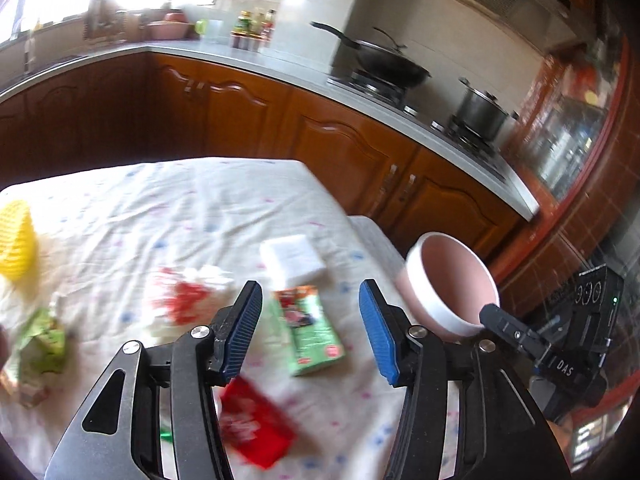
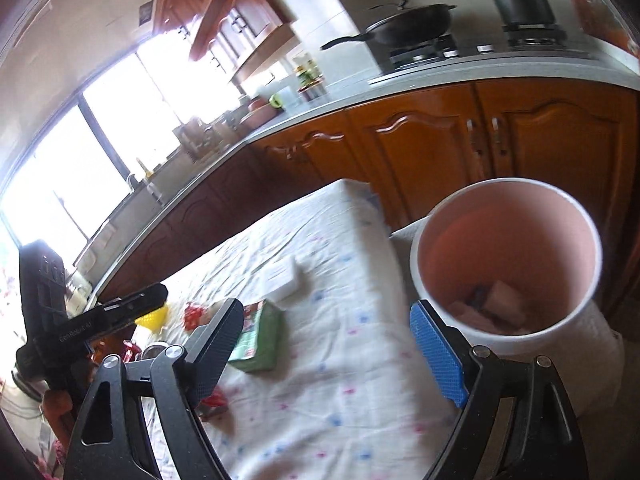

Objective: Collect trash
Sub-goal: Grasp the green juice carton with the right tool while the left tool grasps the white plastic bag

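Note:
A pink-lined white trash bin (image 1: 452, 280) stands at the table's right edge; in the right wrist view (image 2: 508, 256) it holds a few scraps. My left gripper (image 1: 310, 308) is open above a green carton (image 1: 312, 328), with a red wrapper (image 1: 256, 424) below it and a white box (image 1: 292, 260) beyond. A red-and-white crumpled wrapper (image 1: 184, 296) and a green crushed carton (image 1: 40, 344) lie to the left. My right gripper (image 2: 328, 328) is open and empty, next to the bin, with the green carton (image 2: 260, 336) by its left finger.
The table wears a white flowered cloth (image 1: 160, 208). A yellow mesh basket (image 1: 16, 240) sits at its left. Wooden kitchen cabinets (image 1: 340, 136) with a stove, wok (image 1: 384, 60) and pot (image 1: 480, 110) run behind. The other gripper shows at the left of the right wrist view (image 2: 92, 316).

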The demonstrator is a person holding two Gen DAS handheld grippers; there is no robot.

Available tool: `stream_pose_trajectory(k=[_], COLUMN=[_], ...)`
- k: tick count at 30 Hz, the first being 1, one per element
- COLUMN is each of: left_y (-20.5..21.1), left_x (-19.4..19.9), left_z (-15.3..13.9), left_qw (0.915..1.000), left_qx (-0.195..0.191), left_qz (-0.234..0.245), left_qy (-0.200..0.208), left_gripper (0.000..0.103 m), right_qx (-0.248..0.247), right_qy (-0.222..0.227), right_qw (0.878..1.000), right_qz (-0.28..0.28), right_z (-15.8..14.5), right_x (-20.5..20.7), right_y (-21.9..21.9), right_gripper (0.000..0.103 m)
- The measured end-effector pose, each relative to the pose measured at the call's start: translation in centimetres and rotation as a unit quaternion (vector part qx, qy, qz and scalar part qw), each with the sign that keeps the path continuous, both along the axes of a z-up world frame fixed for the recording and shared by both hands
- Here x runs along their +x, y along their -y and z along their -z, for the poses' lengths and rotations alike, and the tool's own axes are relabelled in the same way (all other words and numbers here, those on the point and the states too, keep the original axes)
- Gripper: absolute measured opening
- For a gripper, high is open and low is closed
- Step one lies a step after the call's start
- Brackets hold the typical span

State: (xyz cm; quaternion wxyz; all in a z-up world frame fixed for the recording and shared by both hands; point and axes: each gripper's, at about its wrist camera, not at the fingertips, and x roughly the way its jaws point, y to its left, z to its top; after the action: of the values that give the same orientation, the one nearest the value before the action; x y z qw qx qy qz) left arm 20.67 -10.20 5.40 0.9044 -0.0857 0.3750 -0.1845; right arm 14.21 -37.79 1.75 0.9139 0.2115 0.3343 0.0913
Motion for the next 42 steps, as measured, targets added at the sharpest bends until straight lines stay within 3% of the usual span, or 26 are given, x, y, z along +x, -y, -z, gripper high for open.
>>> stream_pose_trajectory(k=[6,12,21,23,25,27,29,30,31,42], left_y=[-5.1,-8.4,-9.6,-9.3,-8.7,-8.1,-7.5,-7.5,-7.4,-6.7], left_x=[1.0,2.7,5.1,5.7,6.0,6.0,6.5,6.6,6.7,6.4], left_z=[0.9,3.6,6.8,7.3,7.9,8.4,9.1,9.3,9.6,9.5], left_qw=[0.999,0.9963,0.9942,0.9932,0.9917,0.9924,0.9903,0.9905,0.9905,0.9928], left_qx=[0.001,0.004,-0.004,-0.008,-0.011,0.035,0.071,0.064,0.053,0.075], left_qz=[-0.042,-0.062,-0.019,-0.009,0.016,0.009,0.006,0.014,0.022,0.029], left_qy=[-0.015,-0.06,-0.106,-0.115,-0.127,-0.118,-0.119,-0.121,-0.125,-0.088], left_gripper=[0.056,0.057,0.059,0.059,0.059,0.059,0.051,0.04,0.038,0.023], right_qx=[-0.012,-0.014,0.0,-0.021,-0.031,-0.037,-0.043,-0.05,-0.054,-0.064], right_qy=[-0.01,-0.035,-0.069,-0.089,-0.105,-0.123,-0.111,-0.109,-0.108,-0.101], right_qw=[0.999,0.997,0.992,0.989,0.985,0.982,0.983,0.983,0.983,0.985], right_qz=[-0.034,-0.068,-0.104,-0.121,-0.134,-0.137,-0.136,-0.138,-0.138,-0.123], right_z=[0.9,2.8,5.7,6.7,7.5,8.6,8.7,8.6,8.6,7.6], right_x=[1.5,3.6,6.2,7.0,7.6,7.9,7.9,7.9,7.9,7.8], right_y=[-4.0,-7.4,-10.4,-11.7,-12.6,-13.0,-13.1,-13.1,-13.2,-12.0], right_gripper=[0.087,0.087,0.087,0.086,0.073,0.06,0.059,0.059,0.058,0.058])
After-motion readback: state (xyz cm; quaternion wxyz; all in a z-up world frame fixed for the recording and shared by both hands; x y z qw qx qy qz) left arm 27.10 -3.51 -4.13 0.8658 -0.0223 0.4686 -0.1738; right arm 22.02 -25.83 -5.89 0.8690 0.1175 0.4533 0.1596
